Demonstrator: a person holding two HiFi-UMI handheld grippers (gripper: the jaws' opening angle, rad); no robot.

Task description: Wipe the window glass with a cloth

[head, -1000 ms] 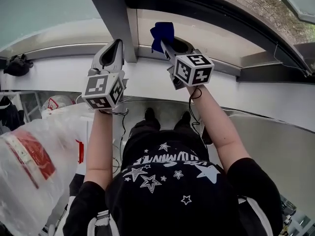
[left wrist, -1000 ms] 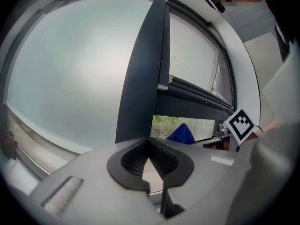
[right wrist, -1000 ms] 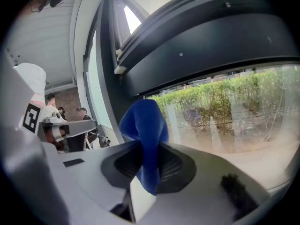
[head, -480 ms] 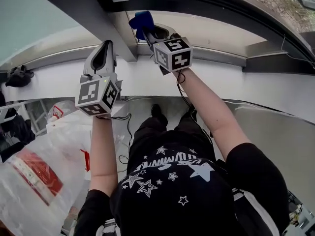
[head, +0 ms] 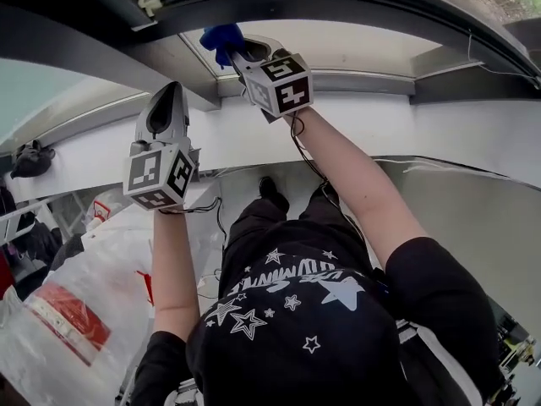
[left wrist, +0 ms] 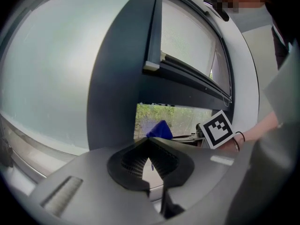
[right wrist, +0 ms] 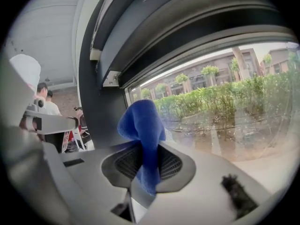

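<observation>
A blue cloth (right wrist: pixel 143 125) stands bunched between the jaws of my right gripper (right wrist: pixel 144 146), which is shut on it. The cloth (head: pixel 221 39) is held up at the left end of the window glass (head: pixel 355 47), beside the dark frame post (head: pixel 169 53); whether it touches the pane I cannot tell. Through the glass (right wrist: pixel 225 107) I see hedges and buildings. My left gripper (head: pixel 172 90) is raised to the left of the post, shut with nothing in it. From the left gripper (left wrist: pixel 150 143) the cloth (left wrist: pixel 158 129) and the right gripper's marker cube (left wrist: pixel 215 129) show past the post.
A white sill (head: pixel 363 134) runs below the window. A frosted pane (left wrist: pixel 51 69) lies left of the post (left wrist: pixel 117 78). A plastic bag (head: pixel 68 311) sits low at the left, and a dark object (head: pixel 32 157) rests on the sill. People (right wrist: pixel 44 104) stand far left.
My right gripper has carried the cloth leftward and upward along the glass toward the frame post. The left gripper stays raised and shut, drifting slightly left.
</observation>
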